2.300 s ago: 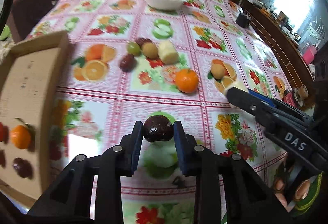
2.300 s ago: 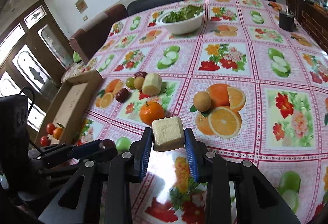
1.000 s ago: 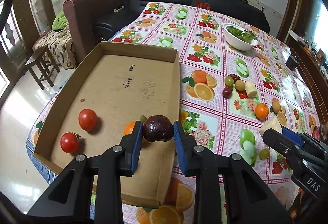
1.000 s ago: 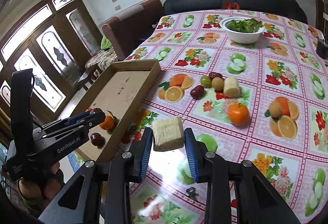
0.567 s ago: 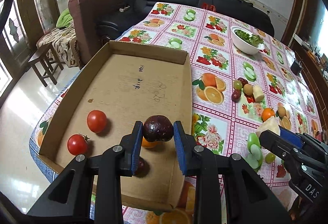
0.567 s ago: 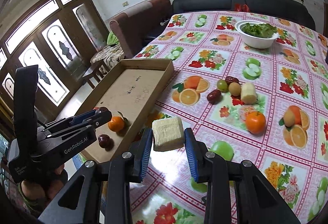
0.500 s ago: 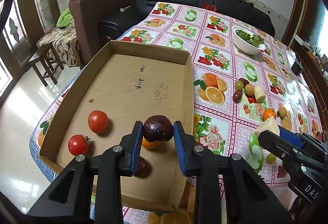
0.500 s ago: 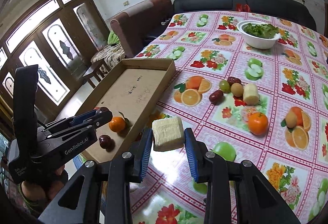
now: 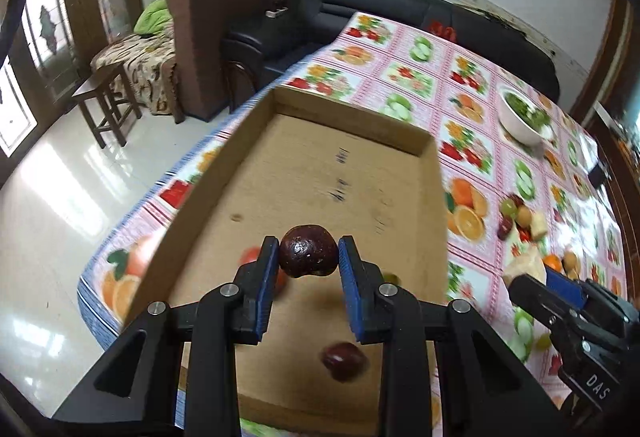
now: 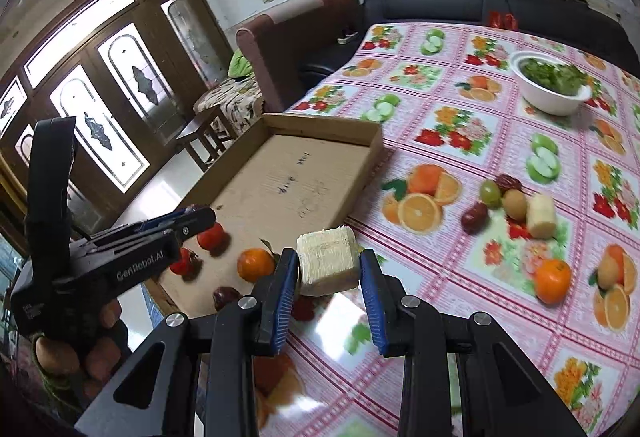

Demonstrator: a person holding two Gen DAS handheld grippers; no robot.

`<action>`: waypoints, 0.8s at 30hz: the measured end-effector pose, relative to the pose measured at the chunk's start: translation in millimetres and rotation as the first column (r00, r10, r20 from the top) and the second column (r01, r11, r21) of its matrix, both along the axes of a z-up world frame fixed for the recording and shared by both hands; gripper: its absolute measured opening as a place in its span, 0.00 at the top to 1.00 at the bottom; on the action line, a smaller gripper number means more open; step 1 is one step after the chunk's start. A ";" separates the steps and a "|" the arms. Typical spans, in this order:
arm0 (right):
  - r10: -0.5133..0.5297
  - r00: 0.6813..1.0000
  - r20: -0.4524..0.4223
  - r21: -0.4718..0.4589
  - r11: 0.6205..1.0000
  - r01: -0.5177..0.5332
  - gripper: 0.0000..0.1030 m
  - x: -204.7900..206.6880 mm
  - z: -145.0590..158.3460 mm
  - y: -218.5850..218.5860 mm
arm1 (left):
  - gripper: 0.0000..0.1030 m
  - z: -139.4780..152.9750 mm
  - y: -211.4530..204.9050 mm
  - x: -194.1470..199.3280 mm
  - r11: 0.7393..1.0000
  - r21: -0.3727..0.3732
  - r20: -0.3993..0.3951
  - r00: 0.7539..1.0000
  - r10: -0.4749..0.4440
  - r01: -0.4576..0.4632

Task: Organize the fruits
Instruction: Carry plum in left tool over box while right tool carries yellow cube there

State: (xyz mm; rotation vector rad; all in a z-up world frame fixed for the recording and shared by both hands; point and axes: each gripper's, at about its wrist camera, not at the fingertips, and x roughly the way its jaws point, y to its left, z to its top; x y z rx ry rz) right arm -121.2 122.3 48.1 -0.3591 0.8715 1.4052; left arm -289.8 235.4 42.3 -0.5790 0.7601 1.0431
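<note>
My left gripper [image 9: 308,257] is shut on a dark purple passion fruit [image 9: 308,251] and holds it above the near part of a shallow cardboard tray [image 9: 320,165]. In the tray lie a dark red fruit [image 9: 343,355], two tomatoes [image 10: 211,236] and an orange [image 10: 256,264]. My right gripper [image 10: 329,269] is shut on a pale yellow fruit chunk [image 10: 328,262], above the table just right of the tray's near corner [image 10: 360,173]. The left gripper also shows in the right wrist view [image 10: 196,217].
Loose on the flowered tablecloth [image 10: 460,141] lie a green grape [image 10: 490,191], dates [image 10: 474,217], a brown fruit [image 10: 515,203], a pale cylinder piece [image 10: 541,216] and an orange [image 10: 553,279]. A white bowl of greens [image 10: 552,87] stands far back. Sofas lie beyond.
Both grippers have moved left and lower toward the tray with their fruit still held. The left gripper now hangs over the tray's near end.
</note>
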 end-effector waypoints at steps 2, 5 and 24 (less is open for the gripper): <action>0.015 1.000 0.001 0.002 1.000 -0.015 0.69 -5.2 0.8 7.9 | 0.73 -0.3 10.8 -5.6 1.000 -0.005 0.002 1.000 0.018 -0.018; 0.036 0.999 0.006 -0.002 0.999 -0.036 0.69 -12.1 0.0 22.9 | 0.73 -4.1 29.2 -10.2 0.999 -0.020 -0.001 0.999 0.046 -0.046; 0.150 0.988 0.029 -0.162 0.976 -0.143 0.69 -48.8 -60.0 113.1 | 0.72 -52.5 77.6 5.4 0.983 -0.156 -0.102 0.991 0.086 -0.101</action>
